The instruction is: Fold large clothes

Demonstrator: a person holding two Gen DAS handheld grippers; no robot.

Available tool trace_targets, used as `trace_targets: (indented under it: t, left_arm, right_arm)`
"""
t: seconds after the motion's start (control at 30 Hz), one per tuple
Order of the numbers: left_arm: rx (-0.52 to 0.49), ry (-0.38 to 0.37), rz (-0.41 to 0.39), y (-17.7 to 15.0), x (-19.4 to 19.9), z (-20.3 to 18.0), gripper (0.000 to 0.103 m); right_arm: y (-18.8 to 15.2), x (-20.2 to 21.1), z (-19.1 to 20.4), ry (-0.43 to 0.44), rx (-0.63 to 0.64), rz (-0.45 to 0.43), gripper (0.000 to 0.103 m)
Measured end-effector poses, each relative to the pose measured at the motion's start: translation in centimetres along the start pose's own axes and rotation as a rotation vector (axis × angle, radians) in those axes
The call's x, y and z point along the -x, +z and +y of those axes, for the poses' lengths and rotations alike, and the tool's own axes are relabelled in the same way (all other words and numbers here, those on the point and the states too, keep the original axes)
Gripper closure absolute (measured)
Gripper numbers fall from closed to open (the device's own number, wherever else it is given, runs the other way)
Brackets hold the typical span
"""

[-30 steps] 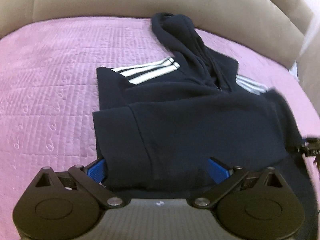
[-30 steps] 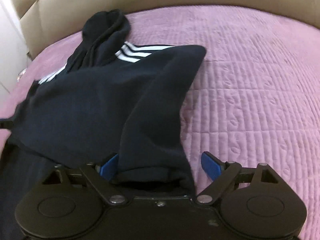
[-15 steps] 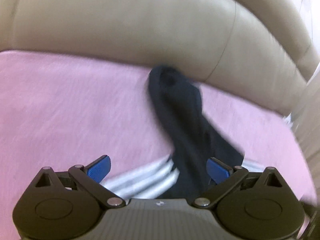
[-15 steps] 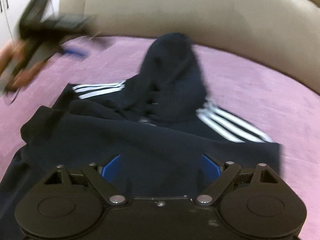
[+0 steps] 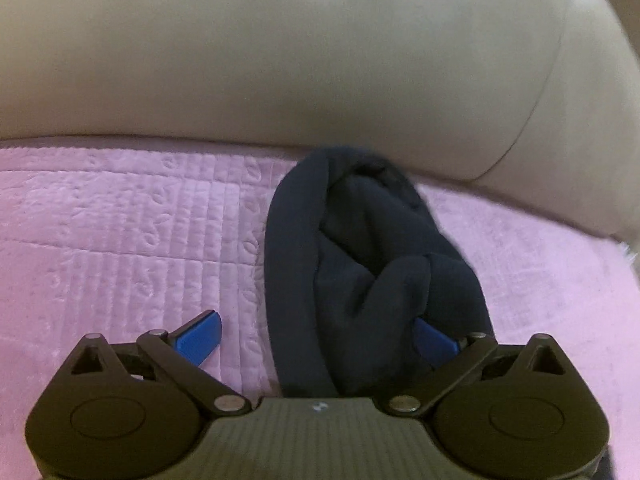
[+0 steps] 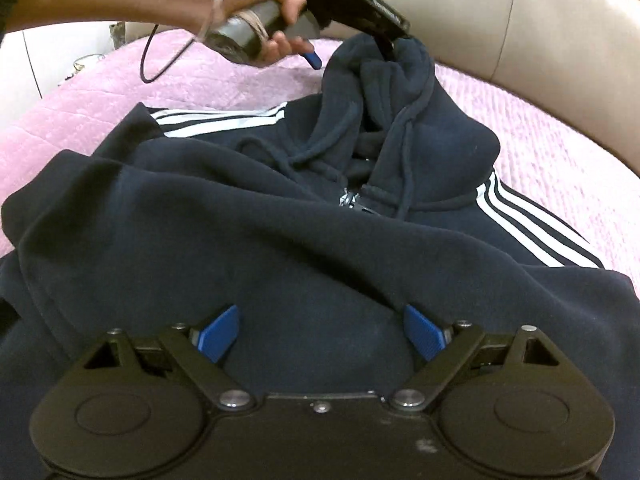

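A beige padded headboard [image 5: 280, 72] backs the pink quilted bedspread [image 5: 120, 240].

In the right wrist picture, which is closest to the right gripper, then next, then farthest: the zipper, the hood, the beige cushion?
From the right gripper:
1. Zipper, middle of the hoodie.
2. Hood, beyond it, at the top.
3. Beige cushion, behind the hood.

Navy striped hoodie [image 6: 280, 240] lies partly folded, hood [image 5: 360, 264] bunched toward the backrest.

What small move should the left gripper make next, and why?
Probably close on the hood. The left gripper is open with the hood's dark fabric lying between its fingers, by the beige headboard; the sleeves look already folded across the hoodie, so the hood likely goes next.
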State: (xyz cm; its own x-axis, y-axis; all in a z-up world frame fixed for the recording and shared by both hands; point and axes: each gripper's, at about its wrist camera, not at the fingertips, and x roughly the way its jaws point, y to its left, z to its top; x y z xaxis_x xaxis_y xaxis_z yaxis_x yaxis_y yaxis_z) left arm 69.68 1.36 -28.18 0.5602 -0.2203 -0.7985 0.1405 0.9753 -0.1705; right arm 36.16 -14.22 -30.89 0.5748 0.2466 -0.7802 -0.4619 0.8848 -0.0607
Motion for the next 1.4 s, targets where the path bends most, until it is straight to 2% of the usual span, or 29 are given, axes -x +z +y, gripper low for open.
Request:
trace_targets:
  t: [0.17, 0.2, 0.23, 0.27, 0.33, 0.4, 0.53, 0.6, 0.67, 0.73, 0.77, 0.83, 0.87, 0.9, 0.97, 1.1, 1.17, 1.3, 1.4]
  left_arm:
    - [-0.116, 0.115, -0.075, -0.8, -1.7, -2.2, 0.0]
    - [-0.106, 0.118, -0.091, -0.8, -1.5, -2.5, 0.014]
    - [-0.108, 0.074, -0.113, -0.9, -1.1, -2.8, 0.036]
    - [-0.113, 0.02, -0.133, -1.0, -0.6, -3.2, 0.069]
    - [-0.174, 0.056, -0.183, -1.4, 0.7, -5.0, 0.078]
    - [-0.267, 0.045, -0.272, -2.1, 2.8, -6.4, 0.079]
    - [-0.336, -0.048, -0.431, -3.1, 8.0, -7.7, 0.08]
    - [-0.402, -0.126, -0.513, -4.6, 11.4, -8.2, 0.08]
    - [-0.483, -0.191, -0.584, -6.8, 14.9, -8.5, 0.079]
    - [-0.543, -0.269, -0.629, -10.0, 18.8, -8.1, 0.077]
    - [-0.572, -0.292, -0.627, -11.8, 20.4, -7.9, 0.073]
    - [-0.603, -0.337, -0.598, -15.3, 23.2, -7.1, 0.064]
    - [-0.61, -0.372, -0.57, -17.2, 24.4, -6.5, 0.051]
    - [-0.611, -0.397, -0.539, -19.2, 25.4, -5.7, 0.033]
    - [-0.602, -0.44, -0.458, -23.0, 27.3, -4.2, 0.011]
    - [-0.493, -0.472, -0.288, -29.4, 28.4, 0.1, 0.008]
    - [-0.356, -0.464, -0.249, -31.1, 28.6, 2.5, 0.008]
    - [-0.064, -0.489, -0.202, -29.9, 26.3, 5.6, 0.005]
    - [0.067, -0.5, -0.135, -28.0, 22.7, 4.1, 0.005]
  right_arm:
    - [-1.1, 0.3, 0.4, -0.021, -0.017, -0.04, 0.0]
    - [-1.2, 0.5, 0.7, -0.027, -0.02, -0.047, 0.0]
    - [-1.3, 0.4, 0.7, -0.032, -0.021, -0.051, 0.0]
    - [-1.3, 0.5, 0.8, -0.036, -0.021, -0.05, 0.0]
    - [-1.3, 0.7, 1.0, -0.041, -0.027, -0.046, 0.0]
    - [-1.2, 0.6, 1.0, -0.044, -0.027, -0.047, 0.0]
    - [-1.2, 0.1, 0.5, -0.041, -0.027, -0.071, 0.0]
    - [-1.9, 0.3, 0.4, -0.043, -0.04, -0.118, 0.0]
    - [-2.9, 0.9, 0.2, -0.038, -0.047, -0.185, 0.0]
    - [-3.6, 2.3, -0.2, -0.017, -0.062, -0.195, 0.001]
    - [-4.0, 3.5, -0.6, -0.001, -0.092, -0.195, 0.002]
    - [-5.6, 6.8, -1.8, 0.043, -0.189, -0.222, 0.002]
    - [-6.5, 8.6, -2.6, 0.073, -0.234, -0.233, 0.002]
    - [-7.3, 10.0, -3.3, 0.096, -0.273, -0.232, 0.002]
    - [-8.8, 12.2, -4.7, 0.123, -0.334, -0.209, 0.002]
    - [-11.0, 14.8, -7.4, 0.183, -0.443, -0.181, 0.002]
    - [-11.2, 15.5, -8.5, 0.197, -0.479, -0.192, 0.002]
    - [-9.0, 15.3, -10.5, 0.197, -0.546, -0.286, 0.002]
    - [-5.2, 12.7, -12.0, 0.127, -0.522, -0.305, 0.002]
